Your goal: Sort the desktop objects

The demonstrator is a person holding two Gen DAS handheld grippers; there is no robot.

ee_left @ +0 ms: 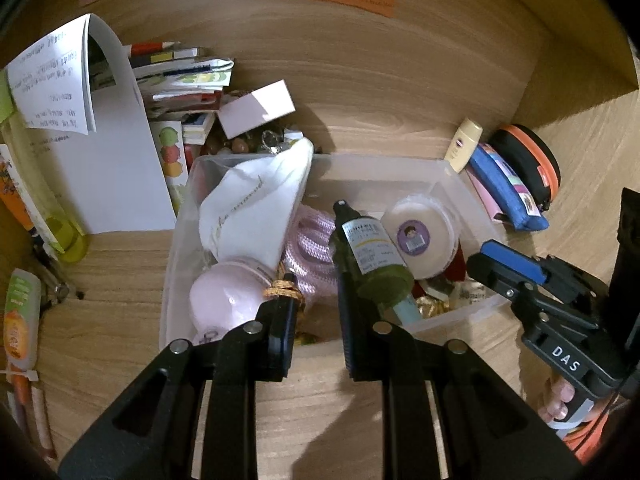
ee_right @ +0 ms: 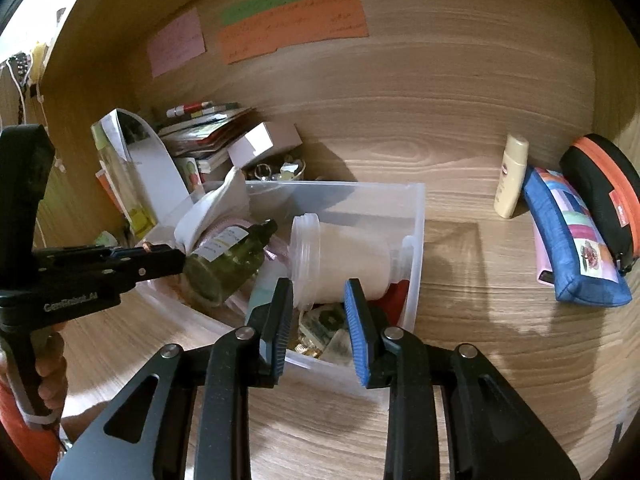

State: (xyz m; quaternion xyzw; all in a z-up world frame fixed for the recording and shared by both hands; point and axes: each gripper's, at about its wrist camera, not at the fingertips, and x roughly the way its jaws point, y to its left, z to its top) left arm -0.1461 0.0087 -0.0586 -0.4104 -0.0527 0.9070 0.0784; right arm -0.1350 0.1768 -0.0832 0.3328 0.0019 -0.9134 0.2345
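Left gripper [ee_left: 316, 300] reads pressed together, holding nothing visible, hovering at the near rim of the clear bin [ee_left: 460, 168]; right gripper [ee_right: 318, 308] stands narrowly parted, empty, just short of the white jar [ee_right: 344, 264] lying in that bin. Risk: the green spray bottle [ee_left: 370, 252] leans loosely on other contents; a nudge from either finger likely rolls it, and the light bin may skid. Lower bin contents are buried and unidentifiable; whether the right pads touch the jar cannot be told.
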